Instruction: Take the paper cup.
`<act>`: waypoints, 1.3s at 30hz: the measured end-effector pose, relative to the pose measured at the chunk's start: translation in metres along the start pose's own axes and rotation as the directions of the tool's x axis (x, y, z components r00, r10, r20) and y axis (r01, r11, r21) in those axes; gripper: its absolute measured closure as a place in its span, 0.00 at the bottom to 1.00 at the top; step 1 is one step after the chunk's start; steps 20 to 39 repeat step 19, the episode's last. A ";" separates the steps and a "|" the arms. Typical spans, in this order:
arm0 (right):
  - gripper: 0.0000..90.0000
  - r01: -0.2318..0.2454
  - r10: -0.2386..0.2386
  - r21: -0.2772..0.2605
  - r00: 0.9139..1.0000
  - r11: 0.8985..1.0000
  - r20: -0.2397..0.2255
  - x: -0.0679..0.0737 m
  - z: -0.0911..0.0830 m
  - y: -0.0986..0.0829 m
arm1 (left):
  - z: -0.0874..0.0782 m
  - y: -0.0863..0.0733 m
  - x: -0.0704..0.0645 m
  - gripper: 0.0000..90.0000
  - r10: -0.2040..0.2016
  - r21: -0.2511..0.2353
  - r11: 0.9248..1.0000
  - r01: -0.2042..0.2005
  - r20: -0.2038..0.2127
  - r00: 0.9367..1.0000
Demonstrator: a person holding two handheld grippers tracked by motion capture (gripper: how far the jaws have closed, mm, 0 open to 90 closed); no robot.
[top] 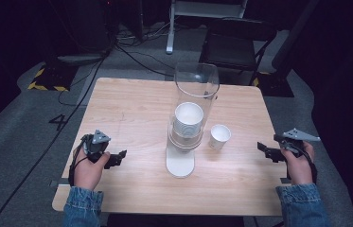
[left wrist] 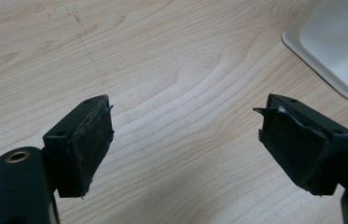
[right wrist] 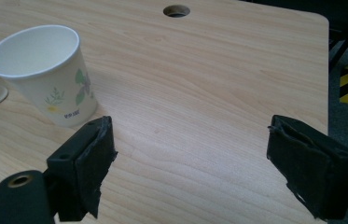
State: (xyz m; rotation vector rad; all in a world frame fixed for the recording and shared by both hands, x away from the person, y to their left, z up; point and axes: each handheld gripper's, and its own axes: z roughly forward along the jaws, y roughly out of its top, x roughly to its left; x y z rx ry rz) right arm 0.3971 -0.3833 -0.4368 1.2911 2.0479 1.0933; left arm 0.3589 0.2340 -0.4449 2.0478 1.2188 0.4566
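On the wooden table [top: 131, 109], an empty paper cup [top: 220, 136] stands beside a cup-filled dispenser [top: 189, 120]; both tongs gape.

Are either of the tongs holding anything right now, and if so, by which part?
Nothing is held. The left tongs and the right tongs both stand open over bare table, and the paper cup stands free.

Between your left gripper [top: 122, 154] and the dispenser's white base [top: 180, 163] you have bare table [top: 131, 113]; the clear tube [top: 196, 85] with its stacked cups [top: 188, 120] blocks the middle. Your right gripper [top: 260, 147] has open wood ahead, with 1 paper cup [top: 220, 136] standing near the base, left of that gripper's line. Both grippers' jaws stand wide apart over bare wood.
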 end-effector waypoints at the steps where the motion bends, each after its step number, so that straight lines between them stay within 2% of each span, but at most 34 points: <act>1: 0.18 0.000 0.000 0.000 1.000 1.000 0.000 0.000 0.000 0.000 | 0.000 0.000 0.000 0.19 0.000 0.000 1.000 0.000 0.000 1.000; 7: 0.18 -0.033 0.033 -0.009 0.999 0.999 0.039 -0.009 0.003 -0.007 | 0.003 -0.004 0.005 0.19 0.009 0.003 1.000 -0.009 -0.013 1.000; 10: 0.18 -0.044 0.045 -0.009 0.998 0.999 0.041 -0.009 0.004 -0.009 | 0.003 -0.004 0.004 0.19 0.008 0.003 1.000 -0.008 -0.009 1.000; 14: 0.18 -0.033 0.033 -0.002 0.999 0.999 0.035 -0.006 0.007 -0.009 | 0.003 -0.003 0.002 0.19 0.004 0.009 1.000 -0.004 0.019 1.000; 18: 0.18 -0.024 0.024 0.002 0.999 1.000 0.027 -0.003 0.009 -0.008 | 0.003 -0.002 0.002 0.19 0.007 0.009 1.000 -0.007 0.021 1.000; 39: 0.18 -0.024 0.024 0.002 0.999 1.000 0.027 -0.003 0.009 -0.008 | 0.003 -0.002 0.002 0.19 0.007 0.009 1.000 -0.007 0.024 1.000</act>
